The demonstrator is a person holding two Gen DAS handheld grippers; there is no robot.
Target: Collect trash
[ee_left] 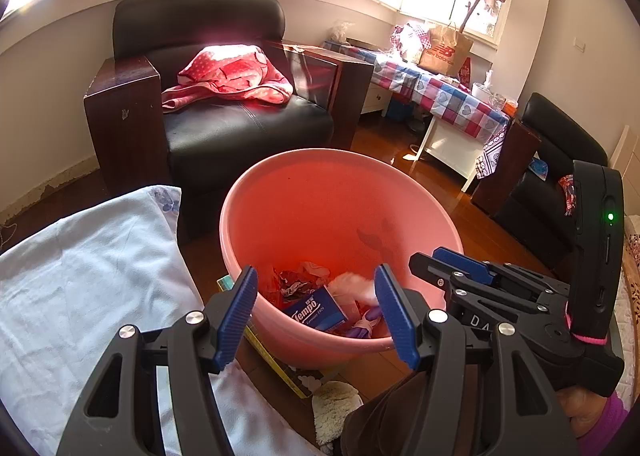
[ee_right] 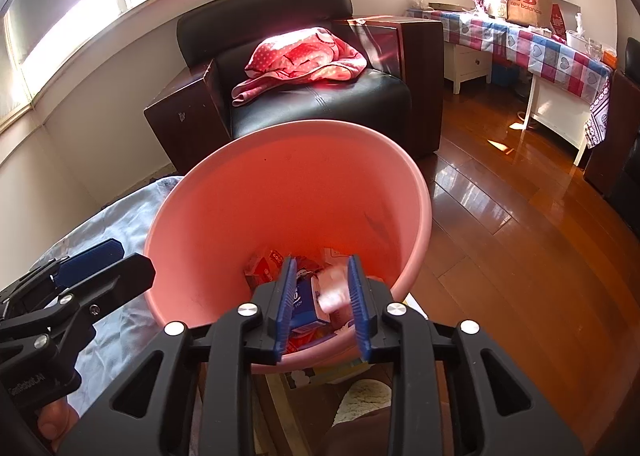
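Note:
A pink plastic basin [ee_left: 240, 191] stands on the floor and holds crumpled wrappers and a blue Tempo tissue pack [ee_left: 316, 310]. My left gripper [ee_left: 316, 272] hangs over its near rim, jaws wide apart with nothing between them. My right gripper [ee_right: 322, 260] points down into the basin [ee_right: 424, 191] with its jaws partly apart. A blurred white-pink wad of tissue [ee_right: 334, 292] lies against the right pad only, with a gap to the left pad. The left wrist view has the right gripper [ee_left: 428, 256] at the basin's right rim and the wad [ee_left: 352, 284] just below it.
A pale blue bedsheet [ee_left: 92, 276] lies left of the basin. A black leather armchair [ee_left: 240, 127] with a red dotted cloth [ee_left: 228, 75] stands behind it. A table with a checked cloth [ee_left: 436, 91] is at the back right. Wooden floor [ee_right: 500, 256] stretches right. A fluffy slipper [ee_left: 334, 404] lies near the basin's front.

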